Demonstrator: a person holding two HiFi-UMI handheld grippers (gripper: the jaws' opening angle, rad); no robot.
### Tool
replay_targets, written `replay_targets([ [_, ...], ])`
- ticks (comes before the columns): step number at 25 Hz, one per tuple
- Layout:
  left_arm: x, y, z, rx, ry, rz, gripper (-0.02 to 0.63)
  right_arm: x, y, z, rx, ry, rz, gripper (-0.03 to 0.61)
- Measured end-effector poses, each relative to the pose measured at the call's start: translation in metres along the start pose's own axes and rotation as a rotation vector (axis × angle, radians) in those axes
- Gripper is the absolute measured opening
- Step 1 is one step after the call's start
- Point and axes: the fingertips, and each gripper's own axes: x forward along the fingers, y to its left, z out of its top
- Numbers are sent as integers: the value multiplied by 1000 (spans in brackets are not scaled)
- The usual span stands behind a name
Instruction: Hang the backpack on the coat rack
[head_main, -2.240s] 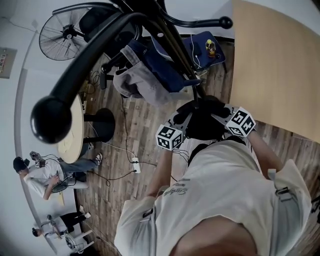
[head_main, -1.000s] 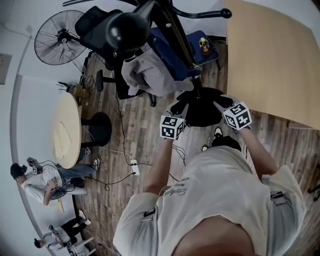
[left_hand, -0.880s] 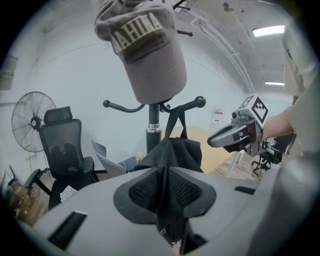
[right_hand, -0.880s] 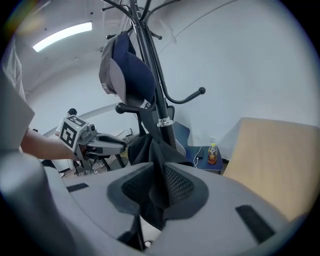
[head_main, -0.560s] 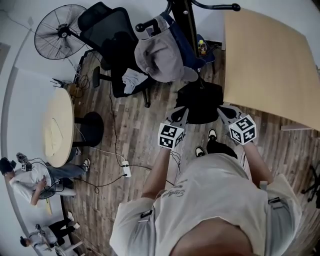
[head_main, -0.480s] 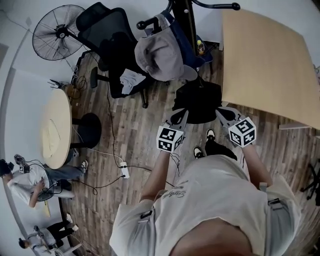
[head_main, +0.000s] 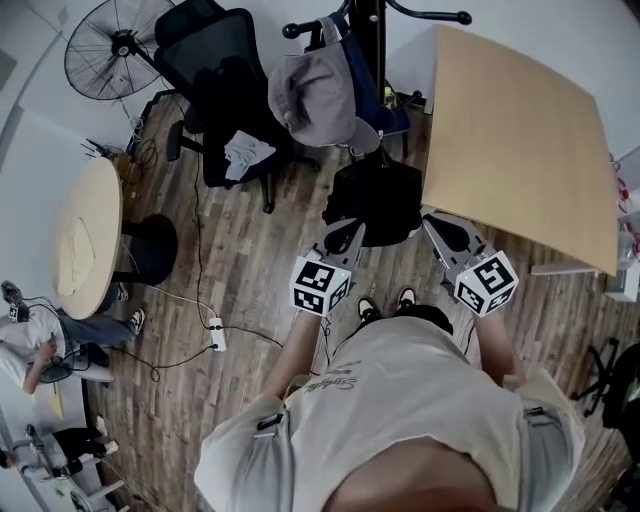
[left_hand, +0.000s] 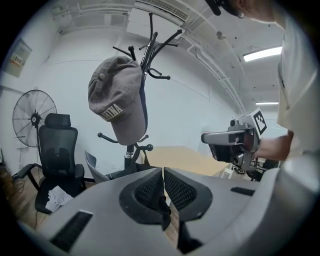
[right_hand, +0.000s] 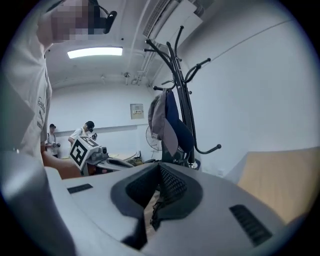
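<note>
A black backpack (head_main: 375, 200) hangs between my two grippers, just in front of the coat rack (head_main: 378, 40). The left gripper (head_main: 345, 235) is shut, with a dark strip of the backpack (left_hand: 165, 210) pinched low between its jaws. The right gripper (head_main: 432, 222) is shut too, and a black zipped edge of the backpack (right_hand: 154, 212) sits between its pads. The rack's pole (right_hand: 186, 115) rises ahead, with a grey cap (left_hand: 117, 100) and a blue garment (right_hand: 177, 130) on its hooks (left_hand: 150, 45). Each gripper view shows the other gripper to the side.
A light wooden table (head_main: 520, 130) stands right of the rack. To the left are a black office chair (head_main: 225, 80), a floor fan (head_main: 110, 45) and a round table (head_main: 85, 240). A power strip (head_main: 215, 335) and cables lie on the floor. People sit at far left (head_main: 25, 330).
Both grippers have risen with the backpack, which now hangs off the floor. My view has pulled back from the rack, whose near hook no longer fills the top of the picture.
</note>
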Motion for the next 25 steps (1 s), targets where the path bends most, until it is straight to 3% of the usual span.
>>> replay_targets([
  [6, -2, -9, 36, 46, -34, 52, 20, -16, -8, 37, -131, -48, -2, -6],
  [13, -8, -20, 77, 74, -97, 103, 20, -28, -11, 55, -218, -73, 10, -6],
  [20, -9, -12, 96, 117, -134, 183, 20, -21, -23, 68, -189, -110, -9, -6],
  [25, -5, -11, 96, 81, -141, 173, 20, -22, -29, 71, -171, -108, -31, -6],
])
